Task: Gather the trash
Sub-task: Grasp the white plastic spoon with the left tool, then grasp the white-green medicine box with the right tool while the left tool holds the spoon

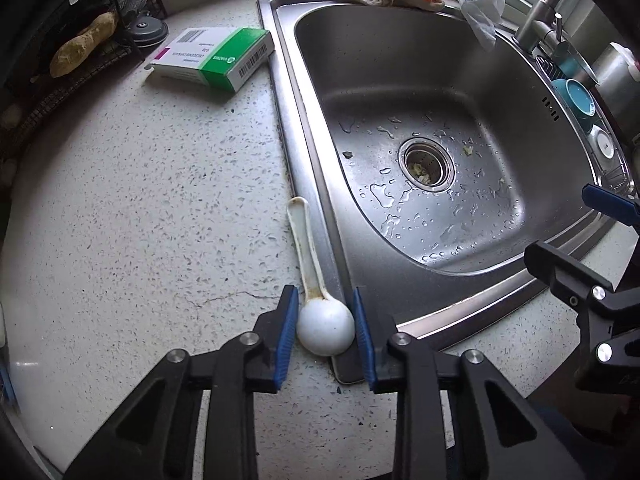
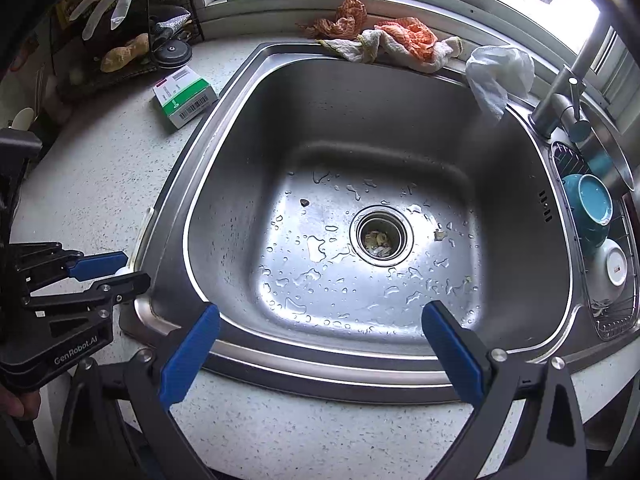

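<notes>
Tongs on the left hand (image 1: 326,330) sit narrowed around the bowl of a white plastic spoon (image 1: 325,330), blue pads at either side of it, seemingly just touching. It lies on the counter (image 1: 140,220) against the sink (image 1: 400,80) rim. Right tongs (image 2: 320,356) hang wide and empty over the basin. Grasping appears under way; next comes a firm pinch and lift.
</notes>
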A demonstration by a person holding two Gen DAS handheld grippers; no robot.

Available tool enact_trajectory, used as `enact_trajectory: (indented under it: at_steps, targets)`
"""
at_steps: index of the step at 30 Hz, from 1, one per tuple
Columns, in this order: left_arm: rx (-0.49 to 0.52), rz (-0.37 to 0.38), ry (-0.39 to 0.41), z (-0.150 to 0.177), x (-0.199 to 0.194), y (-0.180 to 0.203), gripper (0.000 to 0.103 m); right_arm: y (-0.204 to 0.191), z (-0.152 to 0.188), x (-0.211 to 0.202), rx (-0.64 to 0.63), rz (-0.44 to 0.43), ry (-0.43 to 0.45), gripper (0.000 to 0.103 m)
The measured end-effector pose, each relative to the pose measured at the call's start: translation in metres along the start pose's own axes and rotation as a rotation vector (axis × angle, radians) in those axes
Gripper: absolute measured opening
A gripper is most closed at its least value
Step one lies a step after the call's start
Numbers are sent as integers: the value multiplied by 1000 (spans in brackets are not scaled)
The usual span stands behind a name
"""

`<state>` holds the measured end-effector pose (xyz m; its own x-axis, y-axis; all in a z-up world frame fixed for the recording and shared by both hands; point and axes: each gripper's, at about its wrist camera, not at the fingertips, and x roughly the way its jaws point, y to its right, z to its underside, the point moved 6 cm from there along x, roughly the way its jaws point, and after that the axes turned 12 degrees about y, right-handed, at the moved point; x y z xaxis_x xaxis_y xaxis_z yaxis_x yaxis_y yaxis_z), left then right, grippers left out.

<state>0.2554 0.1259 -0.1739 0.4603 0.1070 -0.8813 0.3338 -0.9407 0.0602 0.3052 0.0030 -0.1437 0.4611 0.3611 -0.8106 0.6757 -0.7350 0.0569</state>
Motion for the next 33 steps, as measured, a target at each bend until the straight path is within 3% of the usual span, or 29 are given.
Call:
enact_trajectory:
  at_steps: [14,24,33]
  targets:
    - [-80,-46,70,-5,-37,-30,26,-22,-19,-10,-55,-39,46,101]
    - [-156,-117,127,-31,-54,-91,26,-60,-68,6,-130,-99,97,101]
    - [-201,-174,143,-63,-46,-152,26,-99,-124,42,-212,-158,122,101]
